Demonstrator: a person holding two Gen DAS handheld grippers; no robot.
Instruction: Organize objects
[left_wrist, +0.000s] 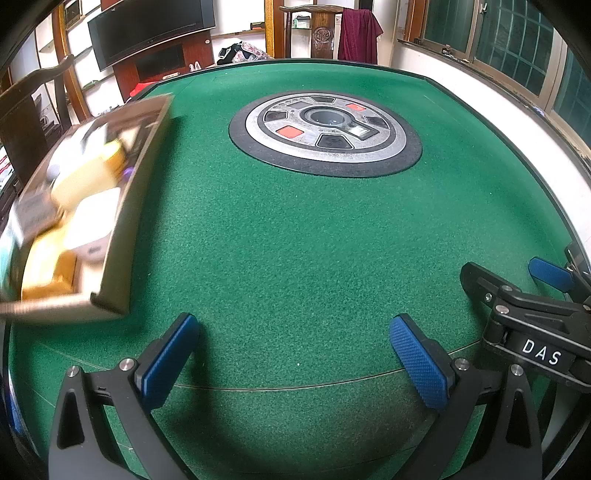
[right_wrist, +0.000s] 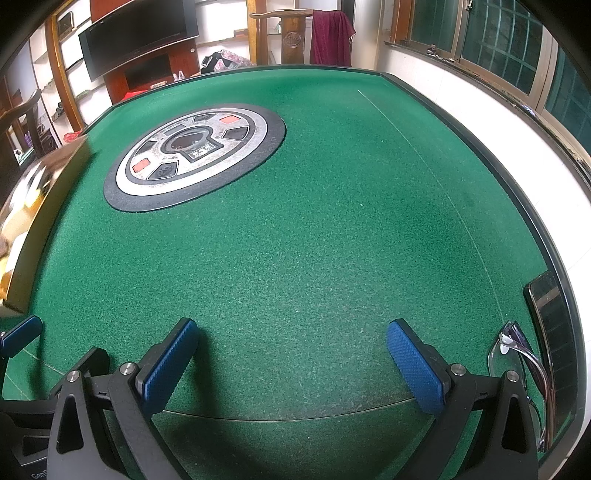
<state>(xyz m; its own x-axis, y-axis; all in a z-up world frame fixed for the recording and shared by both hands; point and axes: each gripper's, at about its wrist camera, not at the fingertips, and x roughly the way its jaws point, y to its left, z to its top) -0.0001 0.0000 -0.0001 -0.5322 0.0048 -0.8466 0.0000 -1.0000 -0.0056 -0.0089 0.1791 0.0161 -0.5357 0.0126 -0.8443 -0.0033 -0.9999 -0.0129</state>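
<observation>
My left gripper (left_wrist: 293, 350) and my right gripper (right_wrist: 291, 350) both stand released, wide apart, with only green felt between the pads. The cardboard box (left_wrist: 122, 221), full of blurred yellow and white things, lies to the left of the round centre panel (left_wrist: 325, 129), its long axis running away from me. I judge my left hand is nearer to it.

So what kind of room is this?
Probably a living room at home, set up for games: a green felt table with a round control panel in the middle, like a mahjong table, plus a TV and shelves behind.
</observation>
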